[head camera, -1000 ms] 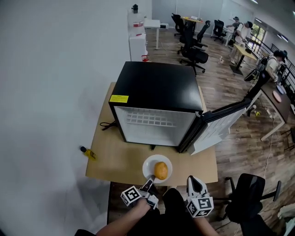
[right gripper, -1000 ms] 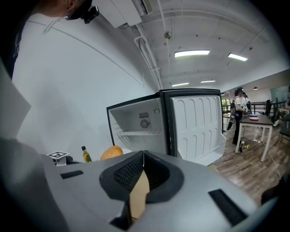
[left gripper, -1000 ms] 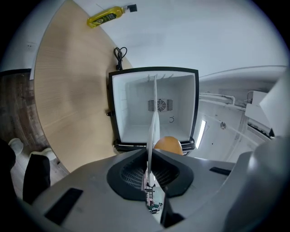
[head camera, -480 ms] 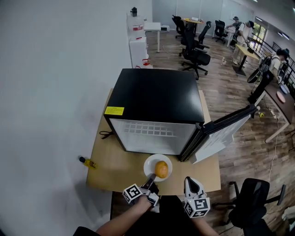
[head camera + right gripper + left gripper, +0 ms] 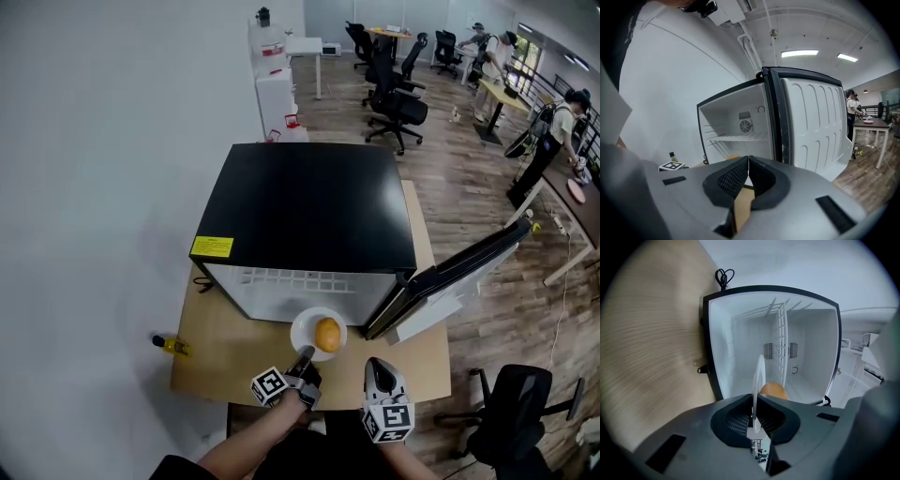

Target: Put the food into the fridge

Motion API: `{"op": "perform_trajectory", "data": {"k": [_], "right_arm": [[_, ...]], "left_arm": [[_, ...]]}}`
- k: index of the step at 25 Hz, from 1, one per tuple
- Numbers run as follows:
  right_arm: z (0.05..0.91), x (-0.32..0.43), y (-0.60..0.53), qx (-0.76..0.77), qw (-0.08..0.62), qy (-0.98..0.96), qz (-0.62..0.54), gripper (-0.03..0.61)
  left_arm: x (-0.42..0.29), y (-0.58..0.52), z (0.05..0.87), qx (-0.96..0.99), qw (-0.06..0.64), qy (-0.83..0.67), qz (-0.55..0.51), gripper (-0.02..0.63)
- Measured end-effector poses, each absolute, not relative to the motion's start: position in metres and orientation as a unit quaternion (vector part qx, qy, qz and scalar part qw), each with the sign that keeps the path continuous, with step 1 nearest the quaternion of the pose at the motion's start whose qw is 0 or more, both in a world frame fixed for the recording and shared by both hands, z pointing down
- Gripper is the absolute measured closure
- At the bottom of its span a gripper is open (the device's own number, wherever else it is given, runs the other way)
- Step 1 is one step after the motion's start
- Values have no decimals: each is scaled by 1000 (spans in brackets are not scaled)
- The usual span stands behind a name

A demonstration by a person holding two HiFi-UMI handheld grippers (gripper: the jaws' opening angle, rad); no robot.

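Right gripper (image 5: 748, 164): nearest, over the table's front edge toward its right corner; jaws clenched together with nothing between them, aimed at the open fridge.
Left gripper (image 5: 305, 356): just beside it on the left, over the same front edge; jaws clamped on the near rim of the plate.
Plate (image 5: 300, 325): white and round, above the front middle of the table, its far rim at the mouth of the fridge; whether it rests on the wood I cannot tell.
Food (image 5: 327, 334): one round orange piece, sitting on the plate slightly right of its centre, not yet inside the fridge.
Table (image 5: 225, 349): light wood, carrying the fridge on its back part.
Bottle (image 5: 174, 346): small and yellow, at the table's left edge, well apart from the plate.
Fridge (image 5: 309, 202): black top, white inside, open toward the person.
Wire shelf (image 5: 782, 329): white, fitted inside the cavity.
Fridge door (image 5: 459, 270): swung wide past the table's right edge.
Office chairs (image 5: 396, 105): black, far behind on the wooden floor.
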State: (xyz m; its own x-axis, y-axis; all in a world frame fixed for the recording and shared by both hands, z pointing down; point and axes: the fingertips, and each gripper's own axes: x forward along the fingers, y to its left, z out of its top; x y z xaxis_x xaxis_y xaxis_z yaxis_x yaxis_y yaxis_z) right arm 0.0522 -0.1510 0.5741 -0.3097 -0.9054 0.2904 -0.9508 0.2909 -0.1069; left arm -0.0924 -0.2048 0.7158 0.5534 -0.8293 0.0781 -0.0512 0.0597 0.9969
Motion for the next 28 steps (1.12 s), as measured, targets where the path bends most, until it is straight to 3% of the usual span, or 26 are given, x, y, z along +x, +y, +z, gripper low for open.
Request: {"op": "perform_trajectory", "data": {"k": [28], "right_arm": [[645,69,-189,571,108,-792,186,517]], "left_arm": [[-56,-311,779,579,639,-405,-305,584]]}}
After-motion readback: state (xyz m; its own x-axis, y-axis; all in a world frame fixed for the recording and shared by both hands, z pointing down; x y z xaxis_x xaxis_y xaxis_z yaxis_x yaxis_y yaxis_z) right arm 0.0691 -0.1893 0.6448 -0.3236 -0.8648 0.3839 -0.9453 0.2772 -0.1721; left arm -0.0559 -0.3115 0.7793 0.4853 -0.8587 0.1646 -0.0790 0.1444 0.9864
